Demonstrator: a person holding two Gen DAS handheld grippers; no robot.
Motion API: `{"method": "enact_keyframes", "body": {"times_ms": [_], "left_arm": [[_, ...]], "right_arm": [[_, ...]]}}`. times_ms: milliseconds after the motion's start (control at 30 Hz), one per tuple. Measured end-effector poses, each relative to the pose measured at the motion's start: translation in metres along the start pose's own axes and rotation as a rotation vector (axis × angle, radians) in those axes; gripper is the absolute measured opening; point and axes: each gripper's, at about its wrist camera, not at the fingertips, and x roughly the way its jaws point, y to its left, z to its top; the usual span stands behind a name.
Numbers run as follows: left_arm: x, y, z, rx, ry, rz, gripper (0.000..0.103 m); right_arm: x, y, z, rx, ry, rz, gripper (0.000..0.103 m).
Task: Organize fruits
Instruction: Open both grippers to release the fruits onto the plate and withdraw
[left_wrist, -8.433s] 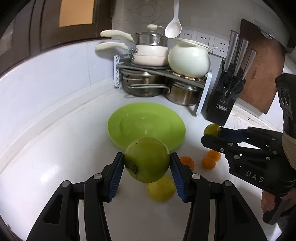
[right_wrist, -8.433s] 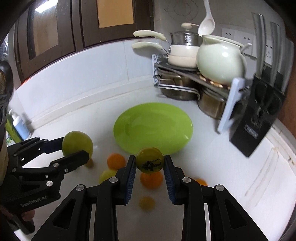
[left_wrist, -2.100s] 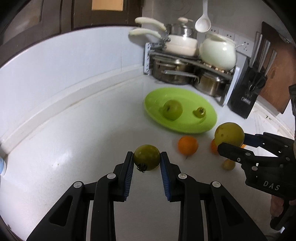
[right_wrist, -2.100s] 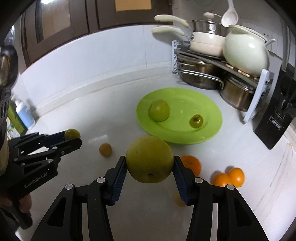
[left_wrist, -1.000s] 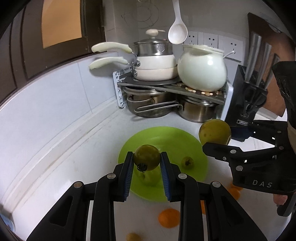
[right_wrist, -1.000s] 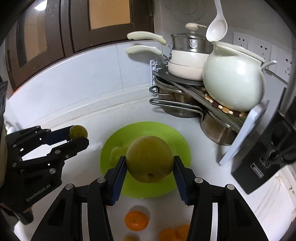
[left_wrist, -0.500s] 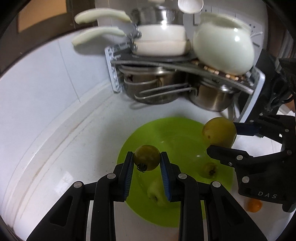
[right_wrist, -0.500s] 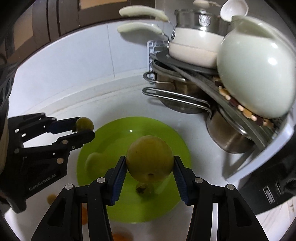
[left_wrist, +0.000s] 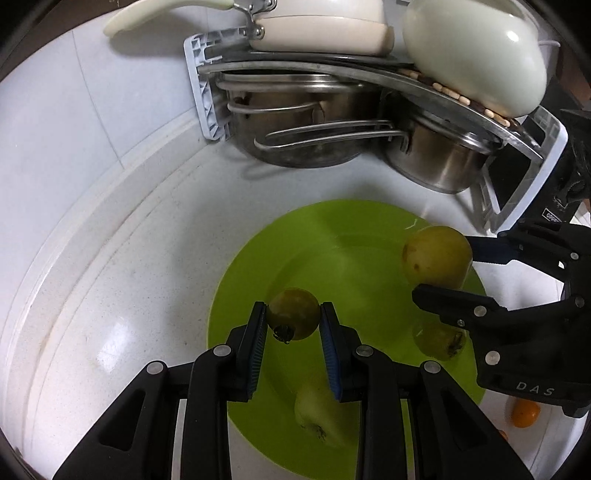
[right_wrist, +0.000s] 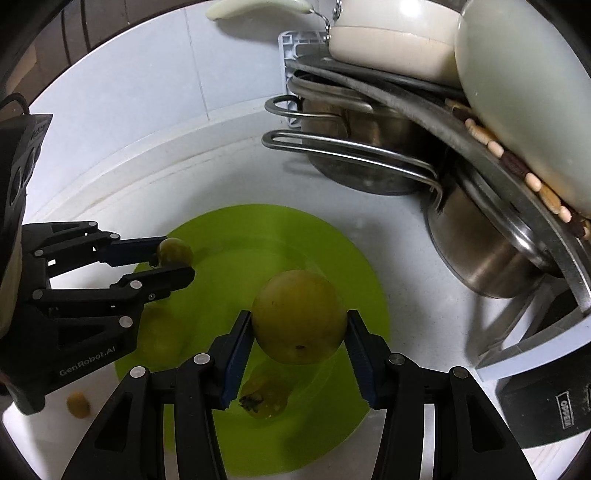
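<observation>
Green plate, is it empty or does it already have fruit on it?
Not empty. Two greenish fruits lie on the green plate: one near its front, another to the right.

Two fisheye views from my hand-held grippers, both looking steeply down and close over a green plate.

The camera on my left gripper (left_wrist: 293, 323) looks forward along its two fingers onto the green plate (left_wrist: 340, 236), with the pot rack (left_wrist: 369, 70) at the top of the picture and my right gripper (left_wrist: 439, 273) coming in from the right edge. The camera on my right gripper (right_wrist: 299, 332) looks down the same way from nearer the pot rack (right_wrist: 424, 110), and my left gripper (right_wrist: 173, 258) enters from its left edge. Both views share the green plate (right_wrist: 332, 243), the white counter (left_wrist: 129, 295) and the rack, and each shows the other gripper.
</observation>
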Motion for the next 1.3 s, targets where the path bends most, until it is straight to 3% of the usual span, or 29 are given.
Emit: {"method": "enact_keyframes", "body": {"times_ms": [267,633,1300], "left_arm": [[0.000,-0.001,0.002,0.007,-0.003,0.001,0.030],[-0.018,0.006,-0.002,-0.040,-0.040,0.024,0.046],[-0.125,-0.001,-0.028,-0.066,-0.221,0.055,0.055]], "right_arm": [[0.004,-0.001,0.001,0.003,0.015,0.013,0.051],[-0.005,0.005,-0.002,-0.013,-0.025,-0.013,0.052],[-0.100,0.029,-0.019,-0.023,-0.209,-0.010,0.052]]}}
